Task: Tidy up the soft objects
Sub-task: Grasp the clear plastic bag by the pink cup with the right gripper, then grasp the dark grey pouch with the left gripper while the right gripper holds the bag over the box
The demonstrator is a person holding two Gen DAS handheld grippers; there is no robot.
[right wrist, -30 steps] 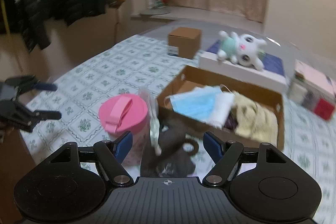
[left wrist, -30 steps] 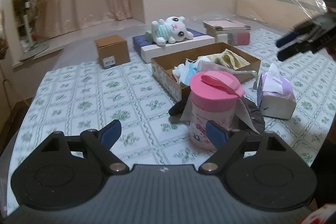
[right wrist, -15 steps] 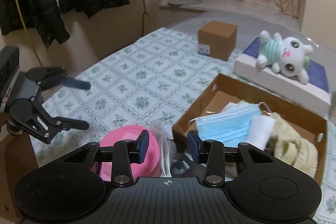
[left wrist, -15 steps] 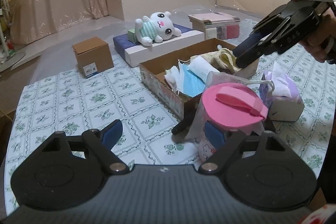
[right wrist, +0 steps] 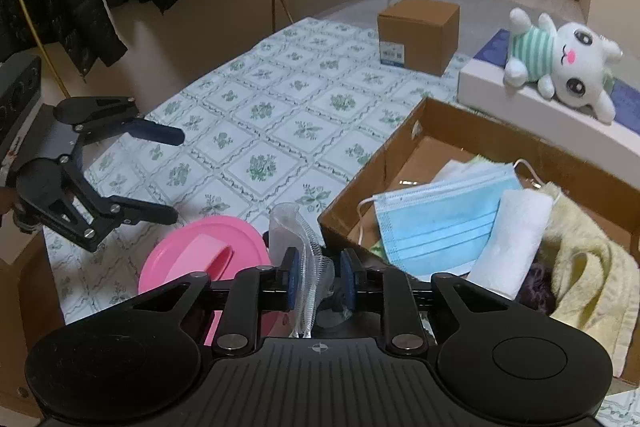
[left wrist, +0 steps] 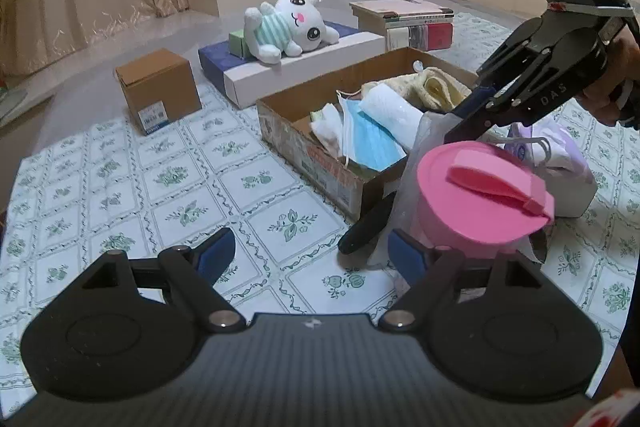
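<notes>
Open tablecloth (left wrist: pixel 200 187) lies beside the spread left tool (left wrist: pixel 312 259); right tool (right wrist: pixel 319 277) is closing around a plastic bag (right wrist: pixel 308 267).

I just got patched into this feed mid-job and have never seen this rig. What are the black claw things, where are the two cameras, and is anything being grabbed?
No robot: a person holds a two-finger gripper in each hand, with a fisheye camera on each looking along its fingers. The left gripper is open and empty beside the pink-lidded canister. The right gripper is closing on a clear plastic bag between its pads. On the floral tablecloth stand a cardboard box holding a blue face mask, a white rolled cloth and a yellow towel, plus a tissue pack. A plush bunny lies on a flat box behind.
</notes>
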